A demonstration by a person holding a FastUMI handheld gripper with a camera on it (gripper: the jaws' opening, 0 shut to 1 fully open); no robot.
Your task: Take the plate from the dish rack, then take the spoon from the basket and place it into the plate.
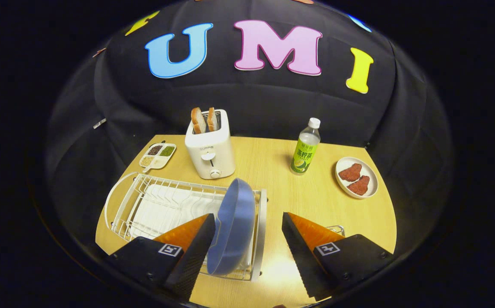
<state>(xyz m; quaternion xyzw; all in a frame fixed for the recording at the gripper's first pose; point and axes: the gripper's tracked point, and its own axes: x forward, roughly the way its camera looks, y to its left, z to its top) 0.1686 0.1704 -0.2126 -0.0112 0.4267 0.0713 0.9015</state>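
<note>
Plate [234,226] upright in rack [144,205]

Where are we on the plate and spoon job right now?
Nothing looks finished yet. The blue plate stands on edge in the white dish rack. In hand: the gripper is open, its fingers straddling the plate's edge, the near one beside it, not visibly clamped. Left: grip and lift the plate out, set it on the table, then fetch the spoon and place it in the plate.

gripper [247,222] fingers spread wide apart, nothing clamped, pointing fwd & angled down.
</note>
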